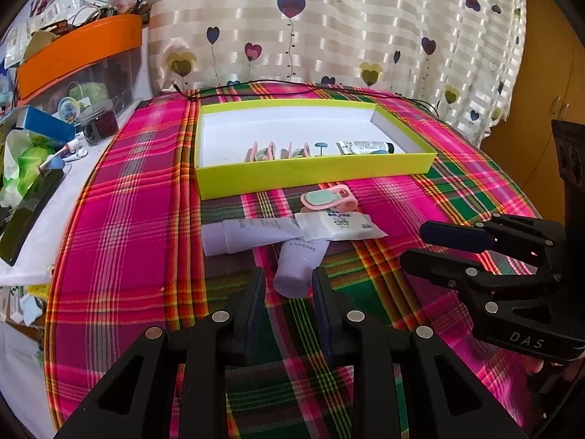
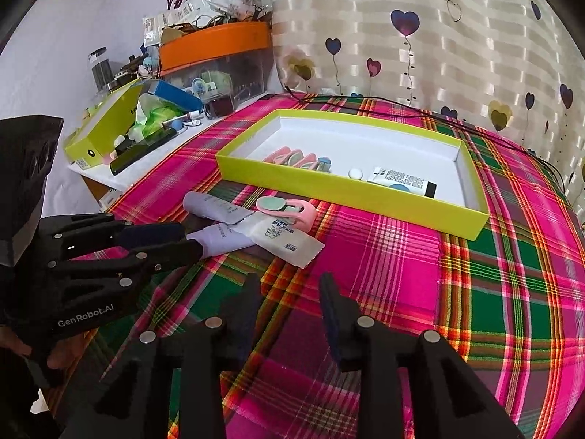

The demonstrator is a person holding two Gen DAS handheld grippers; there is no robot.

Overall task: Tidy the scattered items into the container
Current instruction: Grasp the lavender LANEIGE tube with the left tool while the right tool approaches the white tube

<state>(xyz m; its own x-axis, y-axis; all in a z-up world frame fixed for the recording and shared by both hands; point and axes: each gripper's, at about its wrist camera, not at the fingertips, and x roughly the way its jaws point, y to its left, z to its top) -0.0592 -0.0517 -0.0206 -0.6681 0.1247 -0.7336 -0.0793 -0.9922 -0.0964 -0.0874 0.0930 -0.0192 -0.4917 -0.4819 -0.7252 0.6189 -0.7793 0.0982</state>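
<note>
A lime-green shallow box [image 1: 314, 175] [image 2: 351, 192] sits on the plaid tablecloth and holds several pink clips and a small tube. In front of it lie a pink clip [image 1: 328, 199] [image 2: 289, 209], a white sachet [image 1: 338, 225] [image 2: 283, 240] and two lilac tubes, one lying sideways [image 1: 252, 236] [image 2: 215, 207], one pointing toward me [image 1: 298, 267] [image 2: 223, 240]. My left gripper [image 1: 289, 278] [image 2: 190, 242] is open, its fingers either side of the near tube's cap. My right gripper [image 2: 290, 289] [image 1: 415, 245] is open and empty, right of the items.
A cluttered side table [image 1: 47, 219] stands at the left with an orange-lidded clear bin [image 1: 84, 62] [image 2: 219, 55], a jar, a blue box and a dark phone. A black cable [image 1: 329, 89] runs behind the box. A heart-patterned curtain hangs behind.
</note>
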